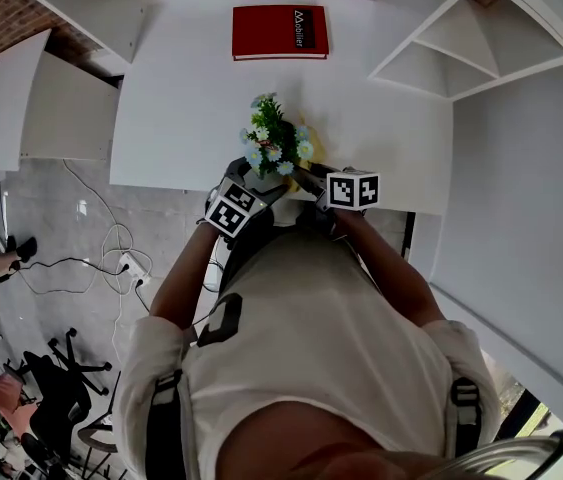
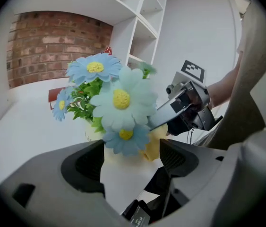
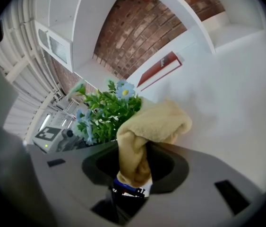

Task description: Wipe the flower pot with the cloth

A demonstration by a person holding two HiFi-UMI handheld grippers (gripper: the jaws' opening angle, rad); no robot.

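A pale flower pot (image 2: 123, 167) with blue and white artificial daisies (image 1: 277, 143) stands near the front edge of the white table (image 1: 181, 98). My left gripper (image 2: 130, 160) has its jaws on either side of the pot, which fills the gap between them. My right gripper (image 3: 135, 160) is shut on a bunched yellow cloth (image 3: 154, 124), and it shows from the left gripper view as the right gripper (image 2: 189, 105). The cloth (image 2: 154, 145) rests against the pot's right side, under the blooms. In the head view, the left gripper (image 1: 253, 180) and right gripper (image 1: 306, 180) flank the pot's base, which is hidden.
A red book (image 1: 280, 31) lies at the table's far side, by the brick wall. White shelves (image 1: 461, 38) rise on the right. Left of the table, cables and a power strip (image 1: 126, 263) lie on the floor, with an office chair (image 1: 56, 388) nearby.
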